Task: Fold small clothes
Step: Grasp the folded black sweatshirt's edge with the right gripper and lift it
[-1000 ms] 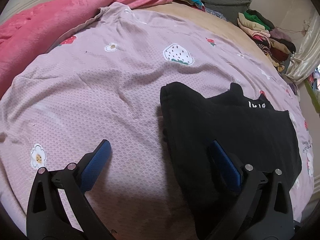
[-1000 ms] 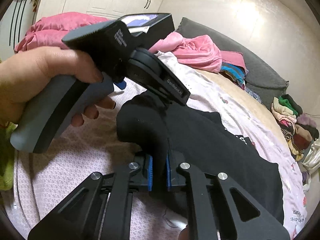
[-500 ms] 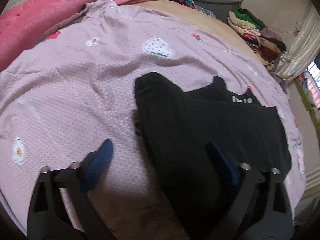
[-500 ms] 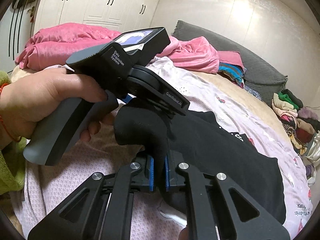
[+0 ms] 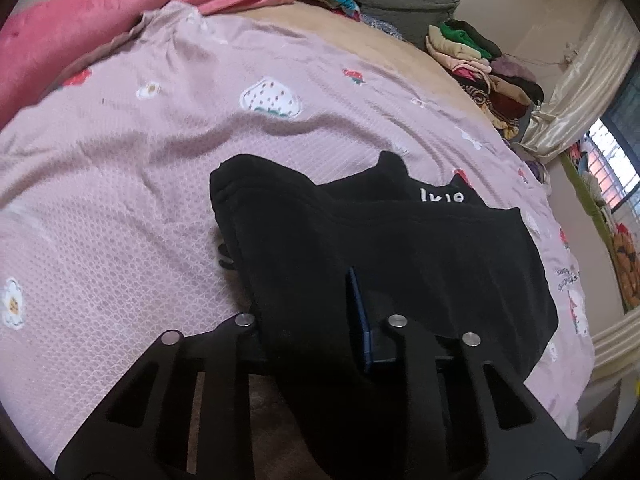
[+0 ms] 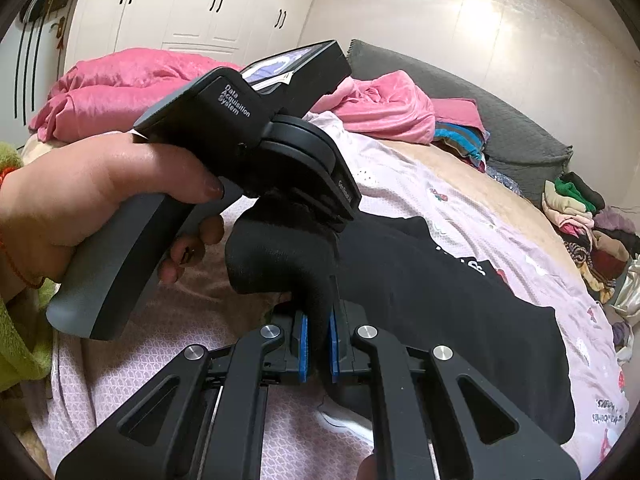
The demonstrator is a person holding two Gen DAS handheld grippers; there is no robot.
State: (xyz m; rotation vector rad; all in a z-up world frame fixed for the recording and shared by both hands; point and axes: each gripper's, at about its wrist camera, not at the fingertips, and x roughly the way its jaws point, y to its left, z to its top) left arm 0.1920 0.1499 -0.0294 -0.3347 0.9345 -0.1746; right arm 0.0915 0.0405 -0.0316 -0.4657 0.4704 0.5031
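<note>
Your right tongs (image 6: pixel 316 344) are clamped on the black garment (image 5: pixel 400 248); the left tongs (image 5: pixel 316 320) are closing onto its edge (cloth between them). Next, lift together and fold across the bedsheet (image 5: pixel 120 200).

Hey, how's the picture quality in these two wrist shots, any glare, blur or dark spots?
Left wrist view: slightly soft, fisheye-curved; black garment reads as a near-featureless dark mass. Right wrist view: sharper, with glare on the wall.

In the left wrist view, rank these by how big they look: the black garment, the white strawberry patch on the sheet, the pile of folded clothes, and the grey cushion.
1. black garment, though it lies nearest the camera
2. and 3. pile of folded clothes and grey cushion: too alike to rank
4. white strawberry patch
</note>
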